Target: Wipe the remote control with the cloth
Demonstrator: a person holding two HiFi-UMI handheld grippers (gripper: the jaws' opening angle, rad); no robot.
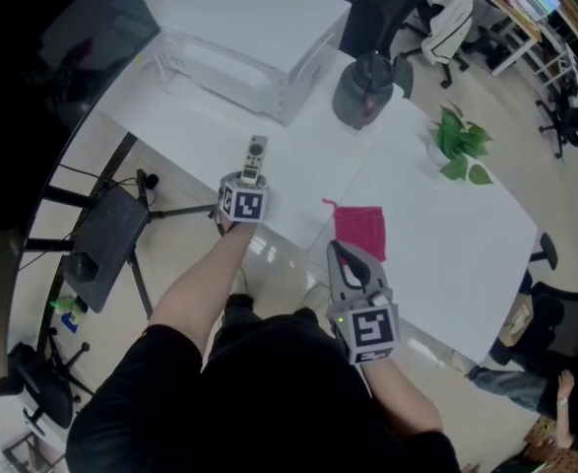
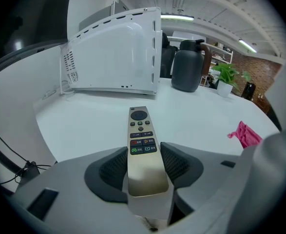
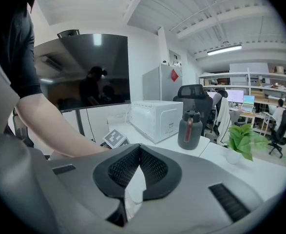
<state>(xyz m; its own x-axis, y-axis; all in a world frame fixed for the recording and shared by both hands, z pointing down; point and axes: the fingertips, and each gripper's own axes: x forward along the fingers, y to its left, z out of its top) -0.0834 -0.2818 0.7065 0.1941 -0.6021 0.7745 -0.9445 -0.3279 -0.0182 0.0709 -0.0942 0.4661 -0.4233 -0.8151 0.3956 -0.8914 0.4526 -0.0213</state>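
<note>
1. The white table [image 1: 436, 254] is carrying everything. A microwave [image 1: 254, 33] and a dark jug [image 1: 364, 89] are standing at its far side, well apart from the work.
2. The left gripper [image 2: 143, 157] is holding the remote control [image 2: 139, 126]. Its two pads are pressing on the long sides of the plain lower half.
3. The right gripper [image 3: 139, 152] is waiting with its jaws fully together, and nothing is sitting between them.
4. The pink cloth [image 1: 359, 230] is lying on the table just ahead of the right gripper's tips. It is lying to the right of the remote control and is not touching it.
5. The remote control is lying near the table's front edge. Its long axis is running along the left gripper's own pointing line, away from the person, and the button end is sticking out toward the microwave. I cannot tell whether it is resting on the table or is slightly lifted.
6. In my judgement the coming move is belonging to the right gripper, because it is clearly nearer to the cloth. It needs to open first and then go forward and down.
</note>
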